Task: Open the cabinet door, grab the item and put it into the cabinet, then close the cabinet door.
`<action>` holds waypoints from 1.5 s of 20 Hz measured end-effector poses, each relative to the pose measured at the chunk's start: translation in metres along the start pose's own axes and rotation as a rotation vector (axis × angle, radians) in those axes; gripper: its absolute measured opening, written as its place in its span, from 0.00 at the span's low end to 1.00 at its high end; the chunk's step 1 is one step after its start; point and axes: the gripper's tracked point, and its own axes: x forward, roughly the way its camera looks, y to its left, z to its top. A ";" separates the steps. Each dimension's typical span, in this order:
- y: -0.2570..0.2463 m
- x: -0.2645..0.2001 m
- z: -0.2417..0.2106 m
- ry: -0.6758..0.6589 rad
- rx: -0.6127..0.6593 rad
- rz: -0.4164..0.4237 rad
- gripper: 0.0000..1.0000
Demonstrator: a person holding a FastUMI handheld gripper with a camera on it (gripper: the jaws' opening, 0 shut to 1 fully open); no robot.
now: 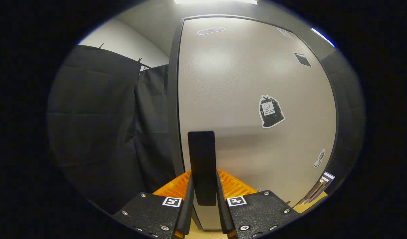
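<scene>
**Holding the handle – swing the door, don't yank it**

Gripping is the state now: the gripper (pixel 203 212) has its two fingers closed on the dark upright handle (pixel 201 166), one finger pressing each side of it, so the bar stands straight up between them. That handle sits at the left edge of the pale cabinet door (pixel 243 99), right next to the dark frame strip (pixel 173 99) that runs up that side. The door looks shut or very nearly so; the gap at the frame is too thin to judge.

The step in hand seems to be opening the door. To do it well, keep the squeeze even on both sides of the bar and pull toward the near side along an arc – the hinges are presumably on the far right edge, so a straight tug would twist the handle out of the fingers. Let the wrist turn with the door as it swings.

Behind the fingers lies something orange and ribbed (pixel 177 187), low and close to the door's foot; whether it is the item to store I cannot tell. A sticker of a dark bag (pixel 271 111) sits on the door, well right of the handle. Black cloth (pixel 100 126) hangs to the left, so leave room there for the swing.
</scene>
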 end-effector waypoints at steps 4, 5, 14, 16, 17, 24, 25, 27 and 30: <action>0.000 -0.002 -0.002 0.032 -0.001 0.015 0.25; 0.000 -0.004 -0.002 0.043 0.004 0.023 0.25; 0.005 -0.040 0.005 0.089 0.007 0.097 0.25; 0.005 -0.052 0.007 0.100 0.010 0.114 0.25; 0.005 -0.059 0.007 0.104 0.013 0.121 0.25; -0.012 -0.097 0.007 0.105 0.003 0.153 0.25; -0.015 -0.103 0.008 0.106 0.004 0.158 0.25; -0.021 -0.115 0.010 0.107 0.004 0.167 0.25; -0.027 -0.131 0.013 0.110 -0.002 0.180 0.25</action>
